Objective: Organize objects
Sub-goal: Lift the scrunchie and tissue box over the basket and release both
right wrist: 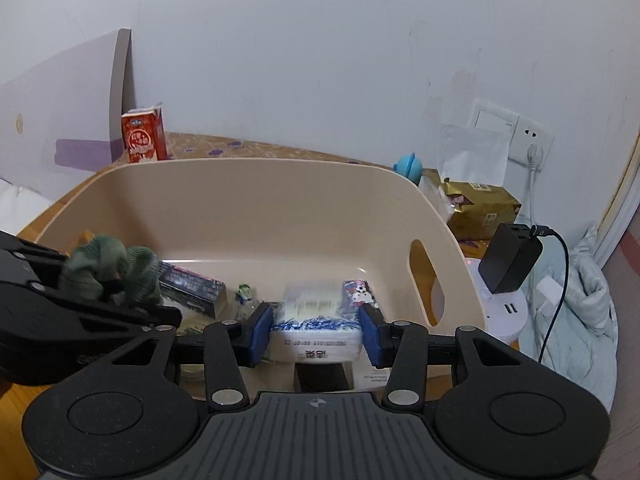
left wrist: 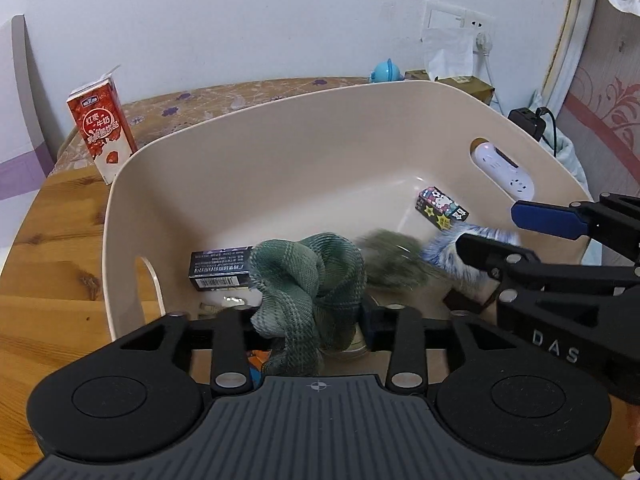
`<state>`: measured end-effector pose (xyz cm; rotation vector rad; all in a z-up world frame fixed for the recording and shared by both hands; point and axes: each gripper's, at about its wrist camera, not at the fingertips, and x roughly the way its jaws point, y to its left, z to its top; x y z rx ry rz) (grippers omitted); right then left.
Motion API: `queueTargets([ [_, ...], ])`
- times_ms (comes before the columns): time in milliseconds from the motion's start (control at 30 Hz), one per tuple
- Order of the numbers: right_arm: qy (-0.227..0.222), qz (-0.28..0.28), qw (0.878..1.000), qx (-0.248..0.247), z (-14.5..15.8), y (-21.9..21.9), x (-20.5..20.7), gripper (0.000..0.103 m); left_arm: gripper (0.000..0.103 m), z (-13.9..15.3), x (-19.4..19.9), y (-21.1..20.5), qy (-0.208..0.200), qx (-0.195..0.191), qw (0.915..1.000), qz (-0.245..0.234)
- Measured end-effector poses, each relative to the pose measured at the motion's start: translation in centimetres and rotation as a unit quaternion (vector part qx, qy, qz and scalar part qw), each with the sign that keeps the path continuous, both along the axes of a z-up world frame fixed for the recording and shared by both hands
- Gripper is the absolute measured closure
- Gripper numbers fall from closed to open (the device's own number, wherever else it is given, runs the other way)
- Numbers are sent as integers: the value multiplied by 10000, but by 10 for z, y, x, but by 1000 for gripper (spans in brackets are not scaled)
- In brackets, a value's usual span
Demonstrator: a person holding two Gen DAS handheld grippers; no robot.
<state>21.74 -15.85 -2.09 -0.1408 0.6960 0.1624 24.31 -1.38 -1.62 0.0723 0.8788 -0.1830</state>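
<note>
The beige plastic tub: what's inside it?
Inside the beige plastic tub: a dark printed carton, a small cartoon box, a green checked cloth and a white tissue pack. The cloth hides whatever lies beneath.

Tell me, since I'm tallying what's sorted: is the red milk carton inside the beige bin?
No, the red milk carton stands upright on the table outside the beige bin.

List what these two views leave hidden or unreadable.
- Left gripper fingertips: left wrist view, covered by the green cloth.
- Tissue pack far end: right wrist view, motion-blurred.
- Basket floor near the camera: both views, blocked by gripper bodies.
- Dark box print: too small to read.
</note>
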Motion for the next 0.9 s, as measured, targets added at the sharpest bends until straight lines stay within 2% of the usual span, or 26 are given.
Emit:
queueTargets([
  [67,-51,-8,10000,-25,2,1,-4,42,43,4,-2,1,-75,35,9999,74],
  [100,-99,-31,9999,-51,4,2,-6,42,43,6,-3,1,-127,39,9999,78],
  [200,-233,-134,9996,-76,12,0,-14,32,41,12,-9,1,-212,12,9998,69],
  [233,-268,-175,9995,-71,15,-2,-17,27,37,15,-12,2,-263,3,9996,66],
  [267,-299,-213,9993,-63,17,-3,-19,24,27,17,-15,1,-323,38,9994,109],
  [333,-348,-281,9990,-13,22,-8,-25,21,17,23,-21,2,-512,105,9984,227],
  [433,-433,-397,9983,49,28,-14,-34,12,15,30,-29,7,-626,37,9975,316],
  [533,-491,-462,9977,30,33,-16,-43,8,15,37,-39,10,-688,0,9969,382],
  [900,-612,-414,9971,172,48,-16,-80,2,14,52,-79,14,-943,22,9941,529],
])
